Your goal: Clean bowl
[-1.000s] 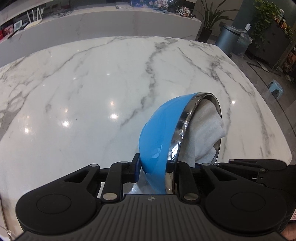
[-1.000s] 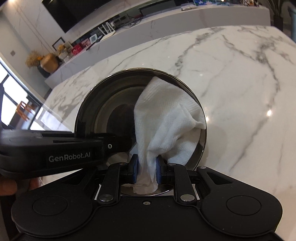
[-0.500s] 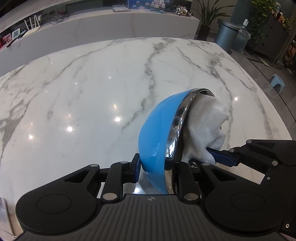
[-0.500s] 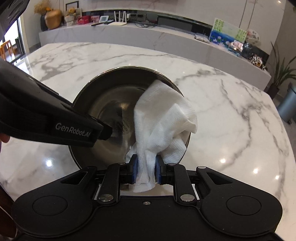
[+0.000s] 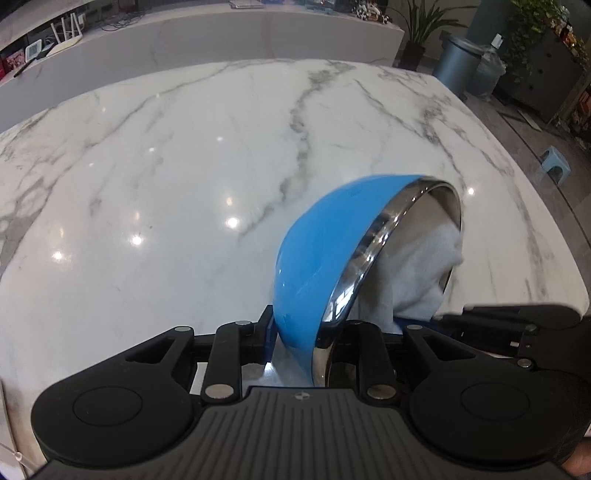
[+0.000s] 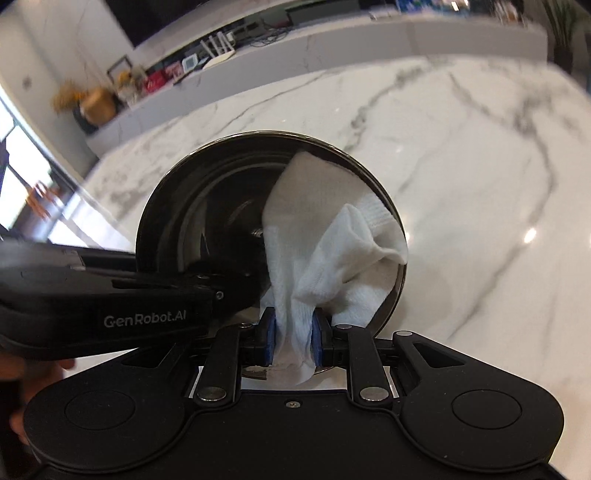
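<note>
White marble with grey veins fills most of what we see from the left wrist: the tabletop (image 5: 184, 177) stretches far ahead, bare but for light glints. Our left hand-held gripper (image 5: 306, 332) pinches the near rim of the bowl (image 5: 314, 266), blue outside and steel inside, holding it tipped on edge above the tabletop with its mouth facing right. White cloth (image 5: 417, 273) bulges from that mouth, and the right hand-held gripper (image 5: 413, 325) reaches in from the near right. Far right, off the tabletop, stand a grey bin (image 5: 458, 59), a potted plant (image 5: 424, 22) and a small blue stool (image 5: 556, 162).

From the right wrist we look straight into the bowl (image 6: 207, 206). Our right hand-held gripper (image 6: 293, 334) is pressed together on the cloth (image 6: 332, 240), which lies against the right half of the steel interior. The left hand-held gripper's black body crosses in from the near left, covering the lower left of the bowl.

We judge the wipe to be mid-way: the dark left half looks uncovered. Next we would need to sweep the cloth round toward it, keeping pressure while the left grip stays firm; that gripper's finger at the rim is the one obstacle.
</note>
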Available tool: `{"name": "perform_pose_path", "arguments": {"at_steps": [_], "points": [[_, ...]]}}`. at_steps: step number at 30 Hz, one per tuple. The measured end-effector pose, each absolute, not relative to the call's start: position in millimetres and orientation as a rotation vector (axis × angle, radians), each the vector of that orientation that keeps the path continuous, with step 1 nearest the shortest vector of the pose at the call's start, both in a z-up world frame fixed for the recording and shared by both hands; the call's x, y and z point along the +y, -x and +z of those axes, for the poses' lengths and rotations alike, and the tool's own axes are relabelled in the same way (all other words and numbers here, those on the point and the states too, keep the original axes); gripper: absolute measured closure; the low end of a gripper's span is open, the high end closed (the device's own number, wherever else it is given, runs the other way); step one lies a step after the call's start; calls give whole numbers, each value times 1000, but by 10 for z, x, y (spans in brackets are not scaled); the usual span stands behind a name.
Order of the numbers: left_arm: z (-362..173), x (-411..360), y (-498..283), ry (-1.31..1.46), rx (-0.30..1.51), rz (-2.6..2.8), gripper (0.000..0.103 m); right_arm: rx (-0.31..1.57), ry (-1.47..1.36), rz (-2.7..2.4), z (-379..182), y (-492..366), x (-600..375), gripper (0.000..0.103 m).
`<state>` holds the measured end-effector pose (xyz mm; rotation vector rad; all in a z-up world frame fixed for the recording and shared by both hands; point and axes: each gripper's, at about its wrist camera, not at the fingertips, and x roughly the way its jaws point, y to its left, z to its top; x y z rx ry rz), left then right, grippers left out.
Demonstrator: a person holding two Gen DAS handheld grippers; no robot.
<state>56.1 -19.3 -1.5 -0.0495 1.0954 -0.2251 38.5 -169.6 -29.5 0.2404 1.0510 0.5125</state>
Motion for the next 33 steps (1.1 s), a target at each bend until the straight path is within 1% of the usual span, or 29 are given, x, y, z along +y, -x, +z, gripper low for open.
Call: {"name": "perform_pose_path", "arguments": {"at_steps": [3,9,20,24,31,33], "points": [[-8,-192,-560,40,1091,-222,84,1050,-236,514,-289,-383,-1680,85],[-11,-209,-570,15,1089,-233,84,1017,-115,513,-233,-361,-1563,86],[-3,-206,-574,1,1094,-240,84,878,303,455,-157,-143,-1262,86],[-6,-203,-577,7,1089,-234,84,888,283,458,-162,-165,-1277,86],[-41,-216,-570,26,1098,-231,83,951,108,474,-154,-276,-1413,85],[-55,-211,-575,29,1106,-222,81,977,34,498,-160,-298,-1454,85]]}}
